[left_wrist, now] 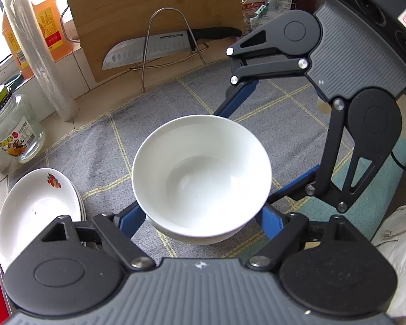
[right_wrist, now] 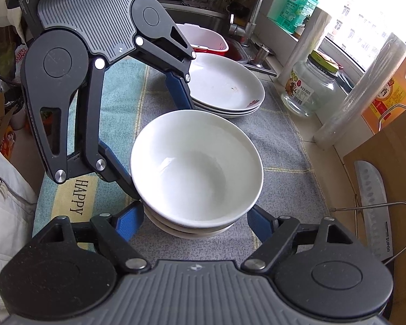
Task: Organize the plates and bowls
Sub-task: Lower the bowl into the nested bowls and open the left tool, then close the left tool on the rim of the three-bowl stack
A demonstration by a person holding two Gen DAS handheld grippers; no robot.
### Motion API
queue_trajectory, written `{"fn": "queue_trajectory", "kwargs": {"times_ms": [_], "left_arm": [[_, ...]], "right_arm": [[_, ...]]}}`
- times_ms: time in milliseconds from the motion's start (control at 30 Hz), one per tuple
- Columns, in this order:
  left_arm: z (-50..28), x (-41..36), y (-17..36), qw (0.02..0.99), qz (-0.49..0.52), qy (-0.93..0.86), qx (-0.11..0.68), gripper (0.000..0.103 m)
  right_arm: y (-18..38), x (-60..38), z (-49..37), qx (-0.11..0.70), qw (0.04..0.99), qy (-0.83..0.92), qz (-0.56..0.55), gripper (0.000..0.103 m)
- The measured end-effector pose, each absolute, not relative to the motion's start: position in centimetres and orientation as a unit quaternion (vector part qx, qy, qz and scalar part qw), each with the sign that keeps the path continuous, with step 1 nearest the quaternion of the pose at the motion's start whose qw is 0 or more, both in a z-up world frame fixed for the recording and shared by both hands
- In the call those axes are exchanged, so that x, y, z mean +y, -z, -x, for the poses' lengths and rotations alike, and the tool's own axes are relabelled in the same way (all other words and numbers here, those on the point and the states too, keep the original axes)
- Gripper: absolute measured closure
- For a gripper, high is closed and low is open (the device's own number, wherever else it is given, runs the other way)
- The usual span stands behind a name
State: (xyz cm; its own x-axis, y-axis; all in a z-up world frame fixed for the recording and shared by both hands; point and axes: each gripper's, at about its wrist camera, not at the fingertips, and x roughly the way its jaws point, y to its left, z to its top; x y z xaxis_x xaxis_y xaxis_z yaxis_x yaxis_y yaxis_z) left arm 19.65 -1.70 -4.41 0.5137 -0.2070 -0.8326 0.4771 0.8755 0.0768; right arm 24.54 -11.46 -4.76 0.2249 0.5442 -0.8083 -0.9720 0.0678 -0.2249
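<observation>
I hold my two claws around the stack of white bowls (left_wrist: 201, 176), which stands on the grey checked cloth (left_wrist: 94, 149). My left gripper (left_wrist: 200, 220) is wide open, one blue finger at each side of the stack; whether they touch it I cannot tell. My right gripper (right_wrist: 196, 216) is also wide open around the same stack. The stack of plates (right_wrist: 224, 86) sits just beyond the bowls, near the sink (right_wrist: 246, 54).

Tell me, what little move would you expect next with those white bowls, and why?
Probably both grippers close gently inward to lift the bowl stack. The left gripper and right gripper each straddle it with fingers spread, not clearly gripping, and the plate stack sits nearby.
</observation>
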Motion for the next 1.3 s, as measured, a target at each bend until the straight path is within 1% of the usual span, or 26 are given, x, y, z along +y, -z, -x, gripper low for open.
{"fn": "queue_trajectory", "kwargs": {"times_ms": [33,67,100,133,333,533,733,967,1233,1300], "left_arm": [[-19.7,-1.7,4.5,0.857,-0.149,0.200,0.451,0.015],[-19.7,-1.7,4.5,0.856,-0.148,0.201,0.452,0.014],[-19.6,-1.6,4.5,0.858,-0.147,0.199,0.450,0.012],[-19.6,-1.6,4.5,0.860,-0.149,0.196,0.446,0.010],[-18.6,-0.6,3.9,0.870,-0.146,0.193,0.430,0.005],[-17.2,0.4,4.6,0.875,-0.124,0.192,0.426,0.004],[-17.3,0.2,6.8,0.860,-0.133,0.195,0.452,0.004],[-18.3,2.5,9.5,0.841,-0.141,0.262,0.451,0.004],[-19.2,4.5,11.8,0.810,-0.163,0.345,0.446,0.003],[-19.5,4.6,12.0,0.807,-0.166,0.355,0.442,0.001]], "right_arm": [[4.9,-11.4,-24.5,0.274,0.677,-0.558,0.394,0.015],[5.0,-11.4,-24.5,0.272,0.678,-0.556,0.396,0.012],[5.2,-11.5,-24.4,0.270,0.678,-0.555,0.400,0.003],[5.2,-11.6,-24.3,0.265,0.679,-0.556,0.400,0.000],[5.3,-12.3,-24.1,0.265,0.687,-0.553,0.390,0.000],[7.2,-13.3,-24.0,0.291,0.709,-0.531,0.362,0.000],[9.8,-13.7,-23.2,0.311,0.723,-0.513,0.344,0.000],[11.7,-12.4,-22.9,0.355,0.775,-0.433,0.293,0.000],[12.4,-12.6,-23.3,0.408,0.820,-0.356,0.187,0.000],[12.7,-12.9,-22.6,0.394,0.830,-0.350,0.185,0.000]]}}
